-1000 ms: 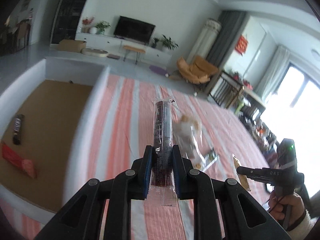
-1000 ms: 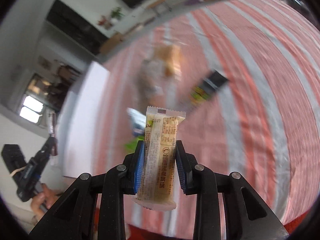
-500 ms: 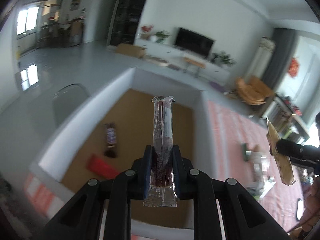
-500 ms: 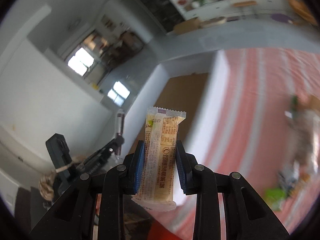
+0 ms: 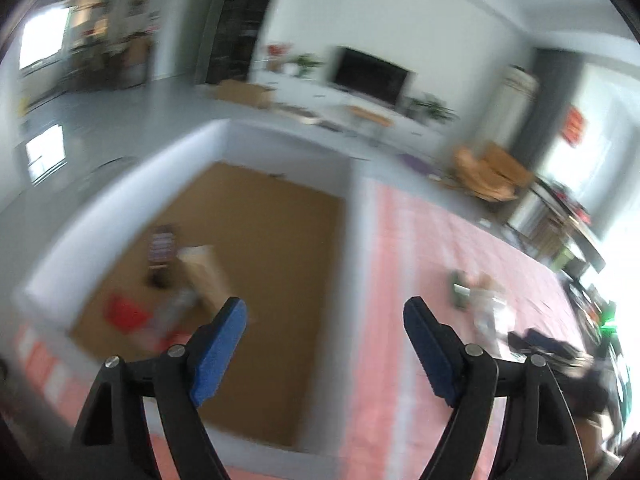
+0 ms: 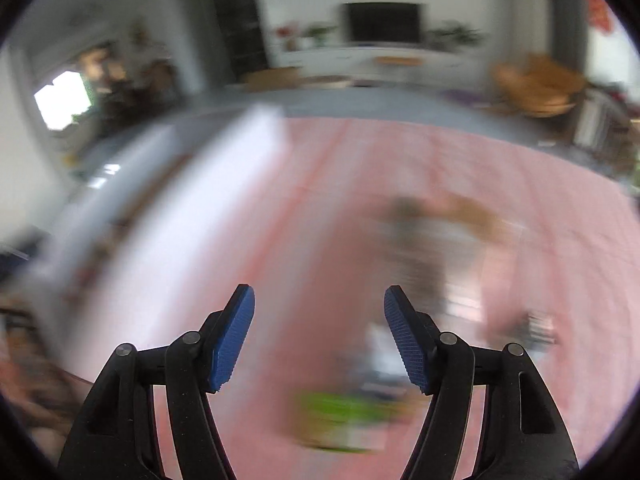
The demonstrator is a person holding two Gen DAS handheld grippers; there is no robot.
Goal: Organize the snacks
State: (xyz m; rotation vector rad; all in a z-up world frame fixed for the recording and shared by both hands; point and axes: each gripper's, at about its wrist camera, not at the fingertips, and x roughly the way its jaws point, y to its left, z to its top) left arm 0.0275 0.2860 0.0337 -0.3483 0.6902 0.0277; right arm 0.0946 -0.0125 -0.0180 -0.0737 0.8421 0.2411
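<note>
My left gripper [image 5: 325,312] is opening, nothing between its blue pads, above the near right part of a white-walled box [image 5: 356,240] with a brown floor. Inside the box lie blurred snacks: a dark bar [image 5: 161,245], a tan packet [image 5: 206,276] and a red packet [image 5: 126,314]. My right gripper [image 6: 319,300] is also opening and empty, over the pink striped cloth [image 6: 320,208]. Beyond it on the cloth lie a blurred clear bag with orange contents [image 6: 440,232] and a green packet [image 6: 340,420]. The box wall [image 6: 192,232] runs to its left.
More snacks [image 5: 480,304] lie on the striped cloth right of the box. The other gripper's dark body [image 5: 560,356] shows at the right edge of the left wrist view. A living room with a TV [image 5: 370,76] and an orange chair [image 5: 488,172] lies beyond.
Both grippers have let go of their packets: the dark bar and the tan packet are gone from the jaws, which stand wide. The right gripper has swung back from the box over the cloth.
</note>
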